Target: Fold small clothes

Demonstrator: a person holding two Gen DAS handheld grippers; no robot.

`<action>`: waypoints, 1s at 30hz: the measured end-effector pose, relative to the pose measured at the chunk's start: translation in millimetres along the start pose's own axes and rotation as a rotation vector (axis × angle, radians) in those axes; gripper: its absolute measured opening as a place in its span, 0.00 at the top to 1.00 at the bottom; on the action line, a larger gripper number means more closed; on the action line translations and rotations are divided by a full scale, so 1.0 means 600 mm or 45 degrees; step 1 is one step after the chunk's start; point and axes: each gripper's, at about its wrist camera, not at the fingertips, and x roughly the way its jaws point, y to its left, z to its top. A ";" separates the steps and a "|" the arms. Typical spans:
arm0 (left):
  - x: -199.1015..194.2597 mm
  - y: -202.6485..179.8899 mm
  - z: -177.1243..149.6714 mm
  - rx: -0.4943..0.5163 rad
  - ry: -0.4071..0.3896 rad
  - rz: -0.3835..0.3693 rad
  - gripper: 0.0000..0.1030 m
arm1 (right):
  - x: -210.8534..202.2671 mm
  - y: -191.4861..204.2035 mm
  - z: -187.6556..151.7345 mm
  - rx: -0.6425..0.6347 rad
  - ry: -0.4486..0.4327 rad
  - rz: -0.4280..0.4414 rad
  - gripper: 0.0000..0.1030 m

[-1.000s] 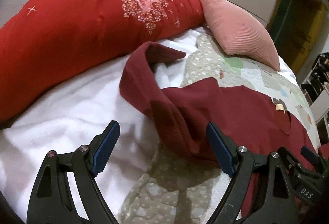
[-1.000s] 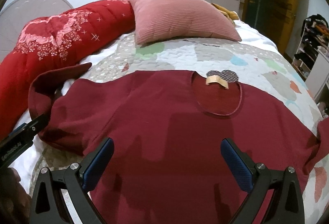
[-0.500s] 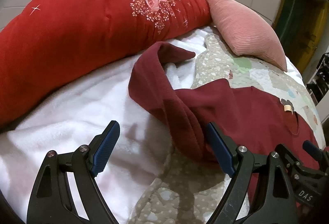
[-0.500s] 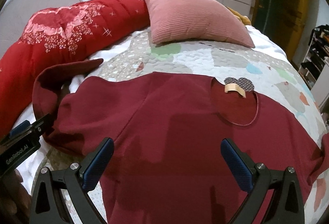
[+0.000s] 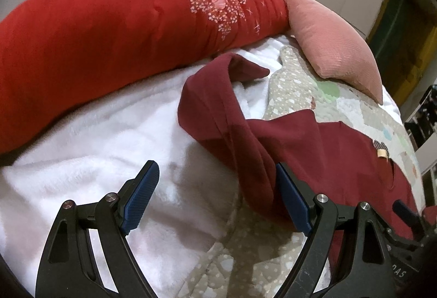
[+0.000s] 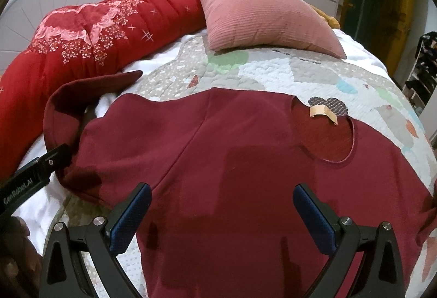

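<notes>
A dark red long-sleeved top (image 6: 232,161) lies spread flat on the quilted bed, neckline (image 6: 325,139) with a tan label toward the far right. Its left sleeve (image 5: 218,117) lies bunched and curled on the white blanket. My left gripper (image 5: 215,199) is open just above the blanket, its right finger touching the sleeve's near fold at the shoulder. My right gripper (image 6: 221,216) is open and empty, hovering over the lower middle of the top. The left gripper's body also shows in the right wrist view (image 6: 32,177) beside the sleeve.
A red floral duvet roll (image 5: 123,24) lies along the left. A pink ribbed cushion (image 6: 262,19) sits at the head of the patchwork quilt (image 6: 314,74). A white fleece blanket (image 5: 95,150) covers the left part of the bed. Wardrobe doors stand behind.
Both grippers have shifted left and closer to the bed. The left gripper's right finger now sits against the sleeve fold. Both stay open.
</notes>
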 end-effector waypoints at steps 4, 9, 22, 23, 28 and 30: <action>-0.005 0.007 0.002 -0.012 -0.001 -0.004 0.16 | -0.007 0.000 0.003 0.014 -0.028 0.074 0.00; 0.000 0.023 0.006 -0.045 -0.001 0.009 0.16 | -0.006 0.019 0.020 -0.016 -0.036 0.150 0.00; 0.016 0.052 -0.003 -0.104 0.071 0.082 0.16 | 0.049 0.105 0.156 0.052 0.070 0.555 0.00; 0.017 0.054 -0.003 -0.111 0.078 0.079 0.16 | 0.067 0.123 0.172 0.037 0.095 0.555 0.00; 0.024 0.062 -0.001 -0.135 0.094 0.074 0.16 | 0.165 0.178 0.209 0.060 0.216 0.585 0.00; 0.028 0.062 -0.001 -0.132 0.101 0.084 0.16 | 0.215 0.191 0.216 0.123 0.286 0.589 0.00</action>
